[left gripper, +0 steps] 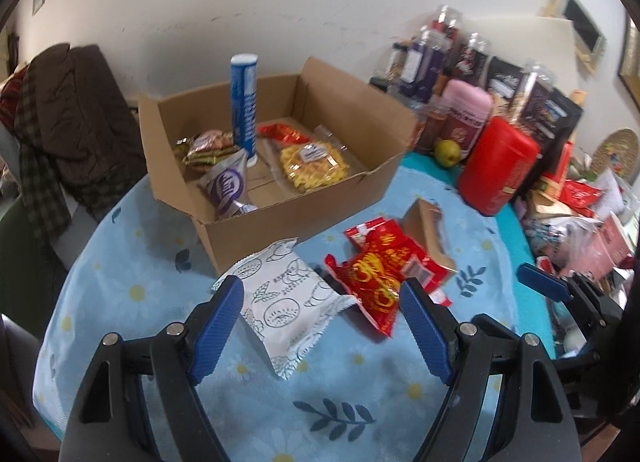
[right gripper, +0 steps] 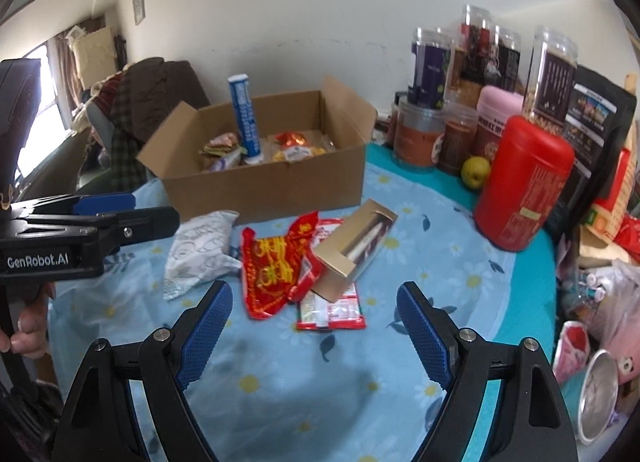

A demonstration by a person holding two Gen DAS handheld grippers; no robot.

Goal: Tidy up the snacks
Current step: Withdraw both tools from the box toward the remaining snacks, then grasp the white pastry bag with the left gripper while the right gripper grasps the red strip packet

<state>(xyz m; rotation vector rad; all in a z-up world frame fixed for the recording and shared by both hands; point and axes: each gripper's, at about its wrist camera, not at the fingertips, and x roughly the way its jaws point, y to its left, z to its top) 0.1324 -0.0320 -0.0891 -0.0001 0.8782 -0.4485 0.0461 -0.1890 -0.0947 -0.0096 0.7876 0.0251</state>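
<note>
Left gripper [left gripper: 322, 296]: jaws wide apart, holding nothing, over the white packet [left gripper: 286, 304].
Right gripper [right gripper: 314, 302]: jaws wide, empty, above the tablecloth [right gripper: 280, 382].
Snacks: red packets [right gripper: 272, 270] and small carton [right gripper: 352, 250] beside the cardboard box [right gripper: 264, 186].

On my left gripper [left gripper: 322, 296], two blue fingers [left gripper: 218, 328] with ribbed, textured faces sit on black plastic arms pinned by round silver screws. My right gripper [right gripper: 314, 300] matches it: blue dimpled pads [right gripper: 424, 332], black linkages with triangular cut-outs, silver pivots. From the right wrist view, the left unit's black body bears white "GenRobot.AI" lettering and a small screw; bare-skinned fingers of my left hand [right gripper: 28, 332] wrap its handle.
</note>
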